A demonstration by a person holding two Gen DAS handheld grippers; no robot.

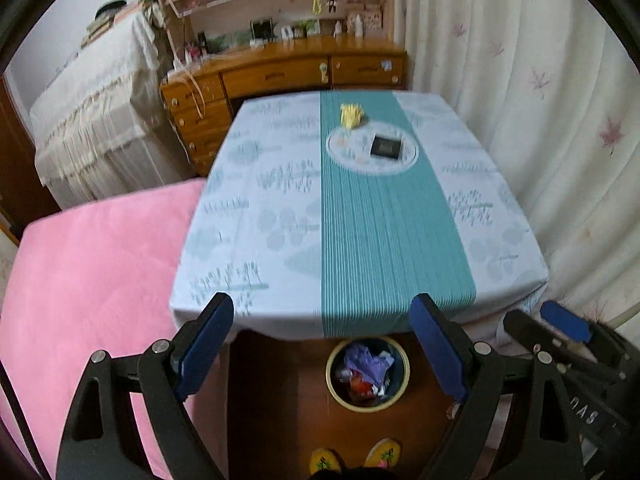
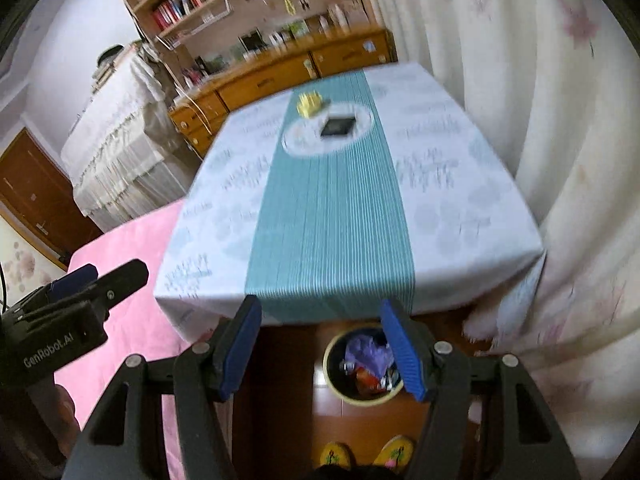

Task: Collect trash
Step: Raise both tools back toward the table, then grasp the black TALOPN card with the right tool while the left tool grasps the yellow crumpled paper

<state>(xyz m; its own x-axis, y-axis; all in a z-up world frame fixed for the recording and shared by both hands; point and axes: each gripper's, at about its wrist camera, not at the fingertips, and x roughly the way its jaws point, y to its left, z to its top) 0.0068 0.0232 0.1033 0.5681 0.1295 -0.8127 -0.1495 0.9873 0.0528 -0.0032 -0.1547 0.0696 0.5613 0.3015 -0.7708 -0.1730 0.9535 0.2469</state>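
Trash (image 1: 366, 372) fills one round bin (image 1: 335, 390) on the floor at the near end of one cloth-covered desk (image 1: 280, 220). Two items sit far up the desk: a yellow thing (image 1: 351, 115) and a black square (image 1: 386, 147). Both the left hand-held gripper (image 1: 322, 344) and the right hand-held gripper (image 2: 326, 346) gape wide, empty. Only the right view shows a brown door (image 2: 36, 196).

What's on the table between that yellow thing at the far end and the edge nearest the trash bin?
Only the dark square item, lying on the round white patch just this side of the yellow thing. From there to the near edge above the bin the tablecloth is bare, in both views.
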